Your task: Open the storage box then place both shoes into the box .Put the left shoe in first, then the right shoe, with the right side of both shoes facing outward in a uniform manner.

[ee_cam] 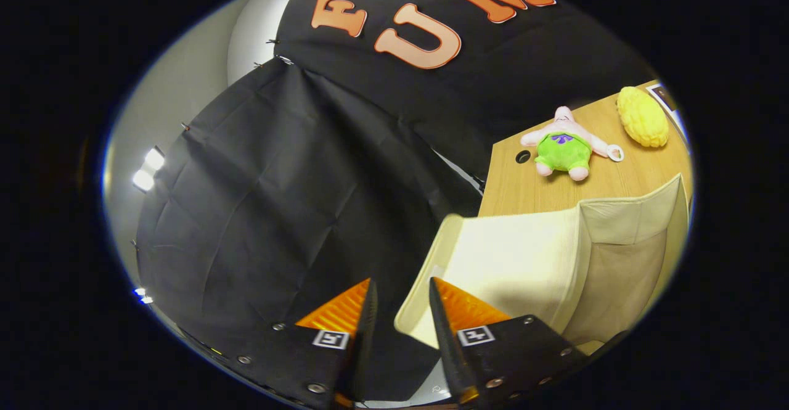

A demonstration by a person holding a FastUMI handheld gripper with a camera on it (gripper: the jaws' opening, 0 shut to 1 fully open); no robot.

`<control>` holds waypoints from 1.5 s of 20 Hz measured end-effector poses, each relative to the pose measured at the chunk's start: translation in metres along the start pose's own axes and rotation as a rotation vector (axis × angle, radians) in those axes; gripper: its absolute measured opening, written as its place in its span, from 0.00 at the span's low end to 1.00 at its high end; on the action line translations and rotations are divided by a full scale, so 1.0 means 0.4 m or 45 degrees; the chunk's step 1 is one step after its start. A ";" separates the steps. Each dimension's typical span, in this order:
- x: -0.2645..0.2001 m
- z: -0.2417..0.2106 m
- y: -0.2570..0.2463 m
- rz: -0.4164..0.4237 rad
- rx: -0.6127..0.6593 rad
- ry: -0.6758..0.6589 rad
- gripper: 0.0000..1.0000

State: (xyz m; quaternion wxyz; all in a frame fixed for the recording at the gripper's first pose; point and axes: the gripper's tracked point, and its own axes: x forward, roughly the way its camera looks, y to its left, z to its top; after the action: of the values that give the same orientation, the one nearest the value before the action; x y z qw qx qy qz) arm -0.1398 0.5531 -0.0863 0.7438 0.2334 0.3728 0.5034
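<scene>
Two orange fingers (345,311) of the gripper (400,302) stand a narrow gap apart w/ nothing between them; right finger overlaps the near lip of the storage box (518,268), but contact can't be told. Box is cream fabric, lid flap raised at its far side, so prob. light, soft, apt to sag; best held at the stiffer rim. Gripper is rolled, pointing past the box's corner. Beyond the box on the wooden table (616,179): plush toy (564,145), yellow object (643,116). Shoes unseen.

On the wooden surface (622,182), a pink-and-green plush toy (564,145) lies left of a yellow bumpy object (643,116).
</scene>
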 end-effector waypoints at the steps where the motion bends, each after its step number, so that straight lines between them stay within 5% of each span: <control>1: -0.007 0.005 -0.018 -0.033 -0.014 -0.018 0.74; 3: -0.029 0.016 -0.057 -0.083 -0.029 -0.061 0.97; 7: -0.119 0.076 -0.153 -0.196 -0.096 -0.182 0.98; 19: -0.524 0.221 -0.560 -0.784 -0.174 -0.537 0.98; 30: -0.698 0.127 -0.851 -1.139 -0.091 -0.503 0.98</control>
State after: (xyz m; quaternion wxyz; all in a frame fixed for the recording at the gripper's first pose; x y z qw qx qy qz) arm 0.0359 0.1662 -0.2119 0.9511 0.1159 0.2707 0.0930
